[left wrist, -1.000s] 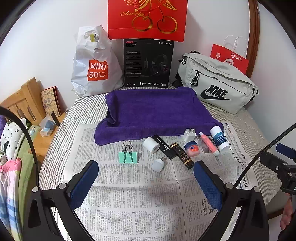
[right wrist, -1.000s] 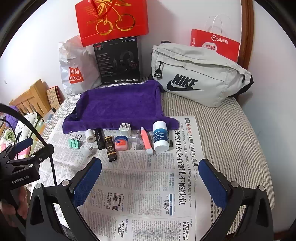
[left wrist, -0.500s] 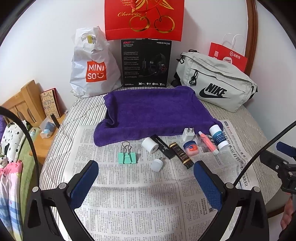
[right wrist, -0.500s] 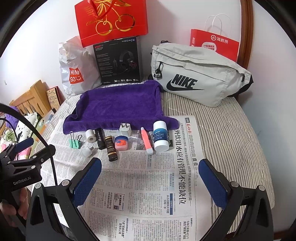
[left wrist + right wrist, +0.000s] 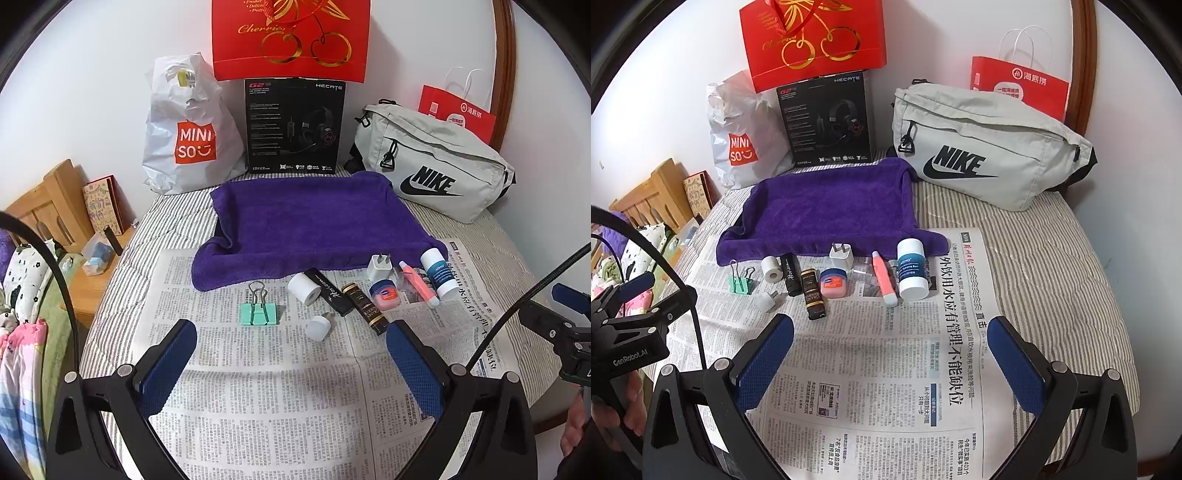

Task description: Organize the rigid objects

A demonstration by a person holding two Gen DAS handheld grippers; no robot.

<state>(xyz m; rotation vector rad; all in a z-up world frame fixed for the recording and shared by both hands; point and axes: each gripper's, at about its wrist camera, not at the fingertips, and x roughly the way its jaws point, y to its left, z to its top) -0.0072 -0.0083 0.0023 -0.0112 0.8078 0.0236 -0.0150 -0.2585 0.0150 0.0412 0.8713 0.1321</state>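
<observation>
Striped bed (image 5: 1052, 258) against a white wall, newspaper (image 5: 886, 369) spread over it, purple towel (image 5: 314, 221) as landmark. Behind towel: MINISO bag (image 5: 184, 136), HECATE G2 box (image 5: 293, 125), NIKE bag (image 5: 979, 147), red "Cherries" bag (image 5: 291, 37). Small items line the towel's front edge: green binder clip (image 5: 258, 312), pink jar (image 5: 833, 282), white bottle (image 5: 912, 273); left gripper (image 5: 291, 365) and right gripper (image 5: 890, 365) both fingers apart, empty.

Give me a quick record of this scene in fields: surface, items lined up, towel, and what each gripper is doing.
surface: printed newspaper on striped bed
items: mint green binder clip, white tape roll, small pink jar, white-capped blue bottle
towel: purple cloth towel, nothing on it
left gripper: open, holding nothing
right gripper: open, holding nothing
</observation>
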